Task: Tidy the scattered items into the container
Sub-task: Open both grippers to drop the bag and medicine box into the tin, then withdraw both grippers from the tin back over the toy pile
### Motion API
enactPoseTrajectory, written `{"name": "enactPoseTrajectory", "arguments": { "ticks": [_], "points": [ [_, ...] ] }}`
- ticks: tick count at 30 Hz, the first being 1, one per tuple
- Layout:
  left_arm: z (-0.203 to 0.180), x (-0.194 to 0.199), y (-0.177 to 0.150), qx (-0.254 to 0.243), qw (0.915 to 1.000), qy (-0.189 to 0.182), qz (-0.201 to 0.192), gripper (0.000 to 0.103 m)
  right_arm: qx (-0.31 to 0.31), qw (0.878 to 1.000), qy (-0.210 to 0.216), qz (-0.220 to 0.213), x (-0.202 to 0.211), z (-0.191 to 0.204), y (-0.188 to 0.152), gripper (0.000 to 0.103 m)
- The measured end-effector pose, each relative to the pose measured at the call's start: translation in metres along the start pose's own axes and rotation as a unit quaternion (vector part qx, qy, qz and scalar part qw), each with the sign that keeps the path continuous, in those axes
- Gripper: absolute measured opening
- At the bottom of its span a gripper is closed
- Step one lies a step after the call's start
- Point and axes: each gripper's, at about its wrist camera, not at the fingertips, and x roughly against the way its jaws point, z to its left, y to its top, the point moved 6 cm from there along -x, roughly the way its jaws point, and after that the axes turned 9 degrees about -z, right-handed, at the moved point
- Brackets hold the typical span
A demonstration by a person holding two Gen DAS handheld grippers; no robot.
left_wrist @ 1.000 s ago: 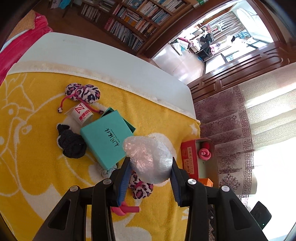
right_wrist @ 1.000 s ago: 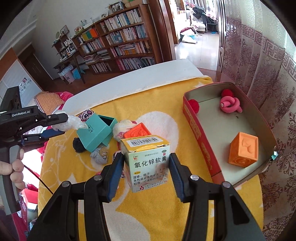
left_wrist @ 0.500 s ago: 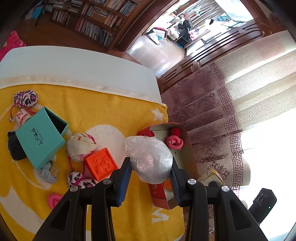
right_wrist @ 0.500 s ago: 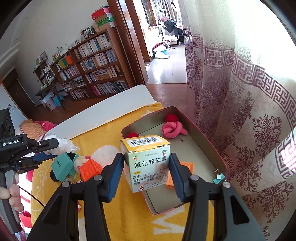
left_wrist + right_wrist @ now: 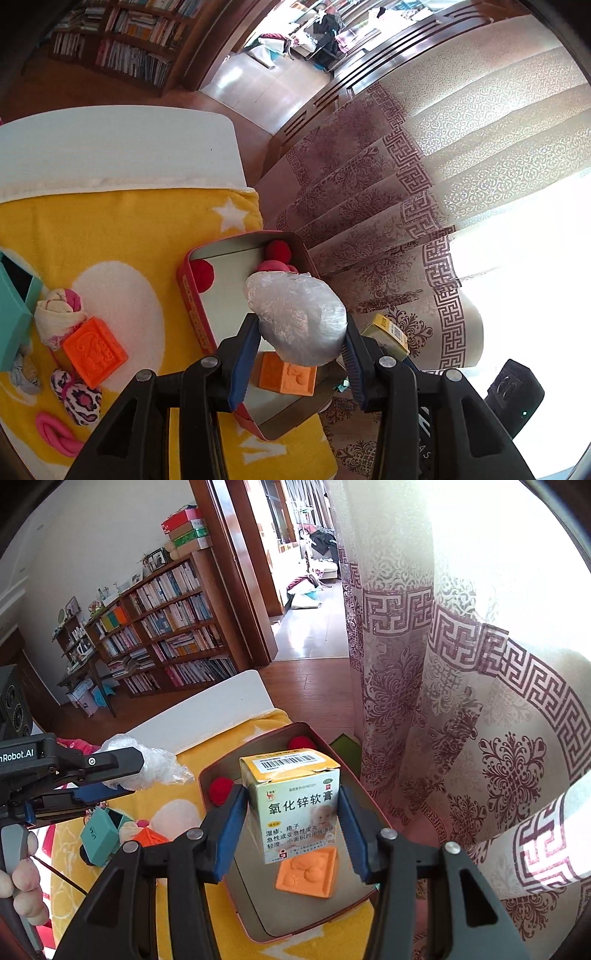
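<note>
2 grippers over red tin, left gripper jaws opening around plastic bundle, right gripper opening around ointment box.

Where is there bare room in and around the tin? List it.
Bare: the tin floor along its left wall, between the red pompom and the orange block; the yellow blanket beyond the tin. Crowded: the tin's far right corner, with a second pompom and a pink coil; the blanket left of it, strewn with toys.
</note>
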Motion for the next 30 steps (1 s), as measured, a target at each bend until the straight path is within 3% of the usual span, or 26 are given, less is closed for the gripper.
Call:
{"name": "enactPoseTrajectory", "arguments": {
  "ticks": [1, 2, 4, 5, 10, 16, 30],
  "points": [
    [-0.001, -0.002, 0.001, 0.003, 1.0000, 0.000, 0.000, 0.075, -0.004, 1.000, 0.004, 0.006, -0.003, -0.002, 0.000, 0.058],
    [-0.001, -0.002, 0.001, 0.006, 1.0000, 0.003, -0.003, 0.085, -0.007, 1.000, 0.006, 0.012, -0.006, -0.003, -0.002, 0.061],
    [-0.002, -0.001, 0.002, 0.002, 1.0000, 0.000, -0.008, 0.085, -0.015, 1.000, 0.002, 0.014, -0.009, -0.006, -0.006, 0.077],
    [-0.001, 0.000, 0.002, -0.001, 1.0000, 0.000, -0.007, 0.085, -0.018, 1.000, 0.000, 0.012, -0.008, -0.008, -0.007, 0.078],
    [0.019, 0.012, 0.000, 0.001, 0.9998, 0.015, -0.013, 0.085, -0.022, 0.999, -0.002, 0.025, -0.012, -0.006, -0.018, 0.078],
    [0.059, 0.041, 0.000, 0.005, 0.9973, 0.061, -0.040, 0.085, -0.021, 0.999, 0.008, 0.034, -0.016, 0.012, -0.025, 0.078],
    [0.185, 0.124, -0.008, 0.099, 0.9816, 0.140, -0.084, 0.085, 0.017, 0.997, 0.048, 0.062, -0.023, 0.089, -0.055, 0.078]
  ]
}}
